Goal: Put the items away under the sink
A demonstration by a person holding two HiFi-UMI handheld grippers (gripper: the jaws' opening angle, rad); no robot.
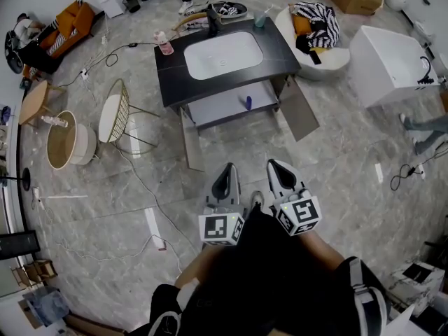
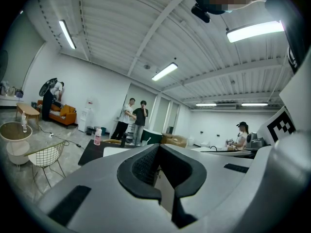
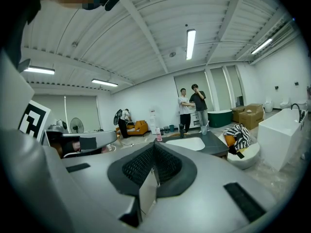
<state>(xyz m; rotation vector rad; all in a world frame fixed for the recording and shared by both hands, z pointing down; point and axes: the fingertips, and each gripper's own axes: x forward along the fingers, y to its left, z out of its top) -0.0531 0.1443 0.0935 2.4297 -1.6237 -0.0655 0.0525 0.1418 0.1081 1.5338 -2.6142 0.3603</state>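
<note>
A dark vanity (image 1: 175, 82) with a white basin (image 1: 222, 53) stands ahead, and both of its cabinet doors (image 1: 190, 149) hang open. A small blue item (image 1: 248, 102) lies on the shelf under the basin. On the counter stand a pink bottle (image 1: 164, 43), a black faucet (image 1: 213, 19) and a cup (image 1: 260, 18). My left gripper (image 1: 225, 170) and right gripper (image 1: 278, 166) are held close to my body, well short of the vanity. Both are shut and empty. The pink bottle (image 2: 97, 136) shows beyond the left gripper (image 2: 158, 147), and the counter (image 3: 221, 147) beyond the right gripper (image 3: 154, 147).
A wire chair (image 1: 119, 114) and a round basket table (image 1: 66, 142) stand to the left. Cables (image 1: 150, 194) trail over the floor. A white bathtub (image 1: 392, 65) and a round tub with striped cloth (image 1: 315, 37) are on the right. People (image 3: 194, 106) stand behind the vanity.
</note>
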